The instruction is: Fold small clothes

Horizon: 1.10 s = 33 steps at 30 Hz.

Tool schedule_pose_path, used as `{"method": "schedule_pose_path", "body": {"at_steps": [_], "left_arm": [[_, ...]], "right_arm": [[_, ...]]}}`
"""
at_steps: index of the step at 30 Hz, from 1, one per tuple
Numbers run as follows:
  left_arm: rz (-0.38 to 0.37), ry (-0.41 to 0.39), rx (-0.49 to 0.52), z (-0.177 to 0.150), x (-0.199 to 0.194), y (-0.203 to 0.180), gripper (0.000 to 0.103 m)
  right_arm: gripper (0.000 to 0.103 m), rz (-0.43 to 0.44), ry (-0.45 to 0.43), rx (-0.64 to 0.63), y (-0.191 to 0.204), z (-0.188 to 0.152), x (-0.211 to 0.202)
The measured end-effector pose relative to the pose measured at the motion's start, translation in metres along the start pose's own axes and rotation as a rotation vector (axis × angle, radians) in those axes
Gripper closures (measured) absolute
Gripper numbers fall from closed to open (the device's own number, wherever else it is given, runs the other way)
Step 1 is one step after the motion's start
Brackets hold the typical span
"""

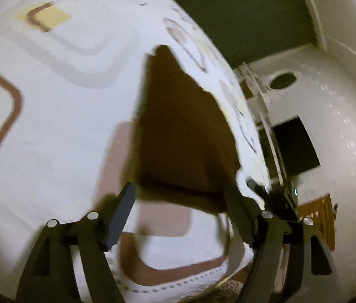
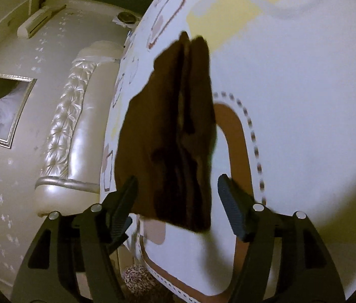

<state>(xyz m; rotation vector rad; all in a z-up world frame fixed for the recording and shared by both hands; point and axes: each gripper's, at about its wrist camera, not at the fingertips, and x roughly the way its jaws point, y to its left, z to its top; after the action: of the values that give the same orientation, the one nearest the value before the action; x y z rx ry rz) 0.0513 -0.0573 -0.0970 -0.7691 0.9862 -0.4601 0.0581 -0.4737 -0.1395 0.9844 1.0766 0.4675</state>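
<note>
We see a dark brown garment [image 1: 185,136] lying on a bed [image 1: 59,116] covered by a white sheet printed with brown and yellow rounded rectangles. From the right wrist view the garment [image 2: 170,136] shows lengthwise folds and ridges, its near edge sitting between the two fingers. The right tool [image 2: 178,197] stands wide, its ribbed pads on either side of the cloth and, as far as we can tell, not touching it. The left tool [image 1: 178,207] is also spread wide, its fingers flanking the garment's near edge; the picture is blurred there, so whether its right-hand finger touches the cloth we cannot say. Beyond the bed's edge in the right wrist view stand a tufted, pearl-coloured headboard [image 2: 69,123], a framed picture [image 2: 1,108] on the patterned wall, and an air conditioner [image 2: 35,24] higher up. In the left wrist view a dark rectangular panel [image 1: 296,146] shows beside the bed against the white wall.
</note>
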Motion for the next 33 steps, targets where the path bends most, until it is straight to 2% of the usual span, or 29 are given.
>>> {"method": "schedule_pose_path", "body": {"at_steps": [4, 6, 7, 8, 10, 12, 15, 23, 26, 27, 28, 29, 30, 33], "left_arm": [[-0.021, 0.030, -0.043, 0.005, 0.013, 0.009, 0.031], [-0.016, 0.030, -0.034, 0.005, 0.014, 0.005, 0.031], [-0.027, 0.023, -0.029, 0.003, 0.011, 0.005, 0.030], [-0.043, 0.028, -0.024, 0.001, 0.009, 0.004, 0.029], [-0.046, 0.034, -0.010, 0.001, 0.006, 0.005, 0.027], [-0.028, 0.029, 0.003, 0.001, 0.007, 0.006, 0.027], [-0.034, 0.036, -0.009, 0.002, 0.011, 0.010, 0.027], [-0.004, 0.043, 0.019, 0.007, 0.017, 0.011, 0.027], [0.020, 0.045, 0.035, 0.010, 0.021, 0.007, 0.026], [0.026, 0.046, 0.039, 0.009, 0.021, 0.006, 0.026], [0.033, 0.047, 0.043, 0.010, 0.021, 0.005, 0.026], [0.036, 0.049, 0.045, 0.010, 0.021, 0.003, 0.026], [0.037, 0.049, 0.045, 0.011, 0.021, 0.003, 0.026], [0.038, 0.040, 0.056, 0.011, 0.015, 0.004, 0.026]], "right_arm": [[0.037, 0.024, -0.015, 0.028, 0.001, -0.010, 0.005], [0.037, -0.030, -0.039, 0.005, 0.008, -0.014, 0.003], [0.037, -0.073, -0.084, -0.033, 0.015, -0.016, -0.004], [0.037, -0.064, -0.100, -0.044, 0.018, -0.019, -0.009], [0.038, 0.013, -0.087, -0.002, 0.019, -0.025, -0.014], [0.041, 0.042, -0.064, 0.010, 0.022, -0.030, -0.014], [0.043, 0.033, -0.041, -0.024, 0.031, -0.036, -0.007], [0.044, 0.015, -0.039, 0.014, 0.025, -0.040, 0.015], [0.050, 0.036, -0.057, 0.039, 0.020, -0.035, 0.025], [0.060, 0.040, -0.061, 0.047, 0.018, -0.034, 0.028], [0.074, 0.040, -0.061, 0.047, 0.018, -0.033, 0.031], [0.081, 0.033, -0.058, 0.043, 0.019, -0.033, 0.033], [0.092, 0.029, -0.055, 0.036, 0.021, -0.034, 0.034], [0.097, 0.038, -0.072, 0.004, 0.031, -0.039, 0.028]]}}
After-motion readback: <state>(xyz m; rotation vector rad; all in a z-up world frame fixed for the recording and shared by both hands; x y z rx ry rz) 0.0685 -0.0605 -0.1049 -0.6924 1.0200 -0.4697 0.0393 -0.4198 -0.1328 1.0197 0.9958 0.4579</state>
